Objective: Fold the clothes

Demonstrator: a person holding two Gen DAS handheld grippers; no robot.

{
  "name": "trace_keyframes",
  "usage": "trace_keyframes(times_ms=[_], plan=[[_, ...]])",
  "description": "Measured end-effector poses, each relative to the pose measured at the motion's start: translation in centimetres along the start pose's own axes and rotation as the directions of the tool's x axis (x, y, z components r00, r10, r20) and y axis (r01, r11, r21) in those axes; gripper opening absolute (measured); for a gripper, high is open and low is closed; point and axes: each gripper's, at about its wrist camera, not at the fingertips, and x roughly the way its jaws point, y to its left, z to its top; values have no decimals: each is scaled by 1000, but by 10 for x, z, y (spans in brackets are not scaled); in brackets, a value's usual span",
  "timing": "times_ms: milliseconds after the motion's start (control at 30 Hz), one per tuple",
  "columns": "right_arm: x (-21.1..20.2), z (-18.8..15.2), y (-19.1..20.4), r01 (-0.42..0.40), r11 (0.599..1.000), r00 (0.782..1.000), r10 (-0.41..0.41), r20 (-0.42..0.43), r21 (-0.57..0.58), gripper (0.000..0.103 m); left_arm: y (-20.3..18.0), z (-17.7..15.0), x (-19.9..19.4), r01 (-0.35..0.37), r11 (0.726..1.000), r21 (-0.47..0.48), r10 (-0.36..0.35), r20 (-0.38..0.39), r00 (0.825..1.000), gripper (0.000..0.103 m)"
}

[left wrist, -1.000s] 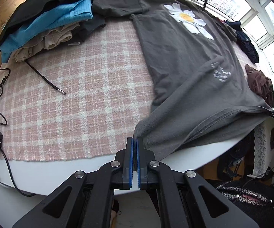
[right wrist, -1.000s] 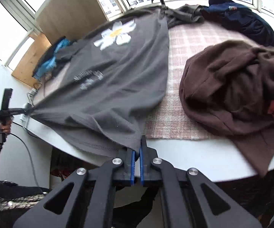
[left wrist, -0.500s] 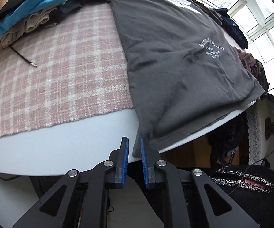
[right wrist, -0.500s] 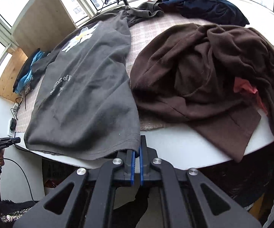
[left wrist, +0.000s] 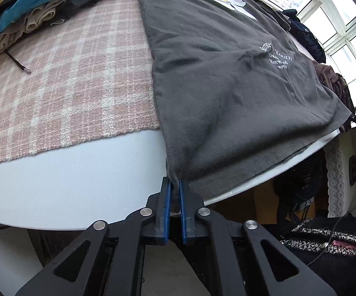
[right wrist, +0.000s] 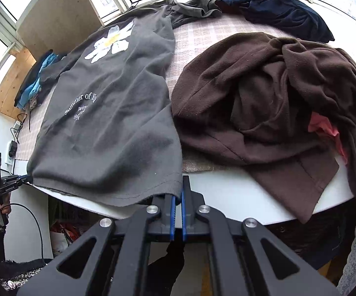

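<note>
The grey daisy-print T-shirt (left wrist: 227, 79) lies spread flat, print side up, along the surface (left wrist: 67, 172), its hem draped over the near edge and its collar end toward the far edge by the windows. It partly covers the pink plaid cloth (left wrist: 67, 69) that lines the surface.

The left tongs (left wrist: 174, 192) are clamped on the hem corner at the shirt's left side. One second ago they gripped this corner; half a second ago the fingers stood apart just clear of it; now they are closed on the fabric again. The right tongs (right wrist: 177, 197) are clamped on the opposite hem corner and have held it throughout. Over that second the shirt was drawn toward the near edge and its body smoothed out, so the lettering now reads flat.

Judgement: both hem corners are secured and the garment is laid out, which suits carrying the hem toward the collar for a fold.

Adjacent items: a brown fleece garment (right wrist: 264, 93) heaped just beside the shirt's right side, a navy garment (right wrist: 284, 12) at the far edge, and a stack of folded clothes (left wrist: 30, 12) at the far left corner.
</note>
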Motion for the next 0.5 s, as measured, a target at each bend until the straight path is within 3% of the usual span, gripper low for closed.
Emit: trace_keyframes(times_ms=[100,267,400,500], plan=[[1,-2,1,12,1000,1000,-12,-7,-17,3,2,10,-16,59,997,-46,-58,26,998,5],[-1,-4,5,29,999,999,-29,-13,-45,3,28,-4,-94,184,963,-195,-154,156,976,5],[1,-3,7,44,997,999,-45,-22,-63,3,44,2,-77,209,936,-283,-186,107,977,5],[14,47,4,63,996,997,-65,-37,-58,3,60,56,-63,228,923,-309,-190,149,970,5]])
